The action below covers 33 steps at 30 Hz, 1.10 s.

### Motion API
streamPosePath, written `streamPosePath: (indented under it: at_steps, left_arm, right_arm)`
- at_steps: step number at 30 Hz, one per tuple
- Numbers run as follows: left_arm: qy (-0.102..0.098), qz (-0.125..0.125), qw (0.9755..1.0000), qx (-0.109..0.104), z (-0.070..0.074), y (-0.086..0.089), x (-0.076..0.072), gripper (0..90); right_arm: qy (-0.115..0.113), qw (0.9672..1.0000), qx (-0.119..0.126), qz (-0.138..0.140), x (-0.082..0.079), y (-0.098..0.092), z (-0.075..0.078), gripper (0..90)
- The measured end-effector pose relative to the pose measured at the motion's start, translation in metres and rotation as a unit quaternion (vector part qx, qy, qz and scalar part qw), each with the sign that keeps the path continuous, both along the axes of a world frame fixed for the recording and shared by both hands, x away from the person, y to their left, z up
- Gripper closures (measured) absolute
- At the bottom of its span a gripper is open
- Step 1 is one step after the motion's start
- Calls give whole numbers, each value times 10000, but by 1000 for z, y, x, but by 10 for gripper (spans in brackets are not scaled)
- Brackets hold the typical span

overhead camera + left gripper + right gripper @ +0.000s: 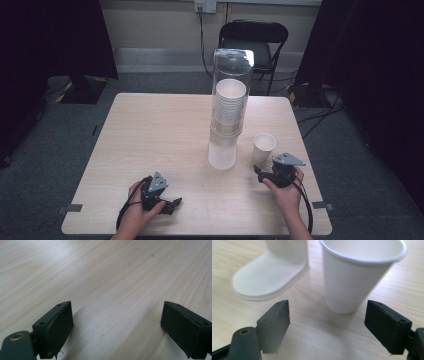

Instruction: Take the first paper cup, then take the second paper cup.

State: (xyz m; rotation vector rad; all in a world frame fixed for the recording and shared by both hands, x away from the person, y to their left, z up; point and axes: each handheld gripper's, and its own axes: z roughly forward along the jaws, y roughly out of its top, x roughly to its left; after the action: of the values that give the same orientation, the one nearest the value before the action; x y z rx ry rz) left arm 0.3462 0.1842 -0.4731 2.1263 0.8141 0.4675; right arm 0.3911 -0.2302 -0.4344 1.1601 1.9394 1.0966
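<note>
1. Both black jaws of the right tool (pixel 325 327) are seen spread apart, nothing clenched; the white paper cup (pixel 359 272) stands free just beyond them.
2. That cup (pixel 264 147) is set upright on the surface (pixel 150 140), just right of the clear cup dispenser (pixel 227 110).
3. Left tool (pixel 167 202), released, is held near the surface's front edge, well apart from the dispenser.

Dim, soft overhead light; perhaps slight close-range blur

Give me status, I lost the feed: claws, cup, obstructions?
Right claw open, cup-side. Left claw open over table. Paper cup upright, free. Dispenser beside it; path clear.
</note>
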Motion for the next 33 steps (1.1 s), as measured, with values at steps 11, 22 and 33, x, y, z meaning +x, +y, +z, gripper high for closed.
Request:
streamPosePath:
  at_steps: [11,22,33]
  left_arm:
    - [7,-14,10000,7,0,0,0,104]
    - [11,-12,10000,5,0,0,0,104]
    - [13,-13,10000,4,0,0,0,104]
  right_arm:
    - [-50,9992,109,393,2,35,5,198]
    - [-138,9977,197,640,11,61,20,204]
    - [-294,9964,264,754,22,87,30,205]
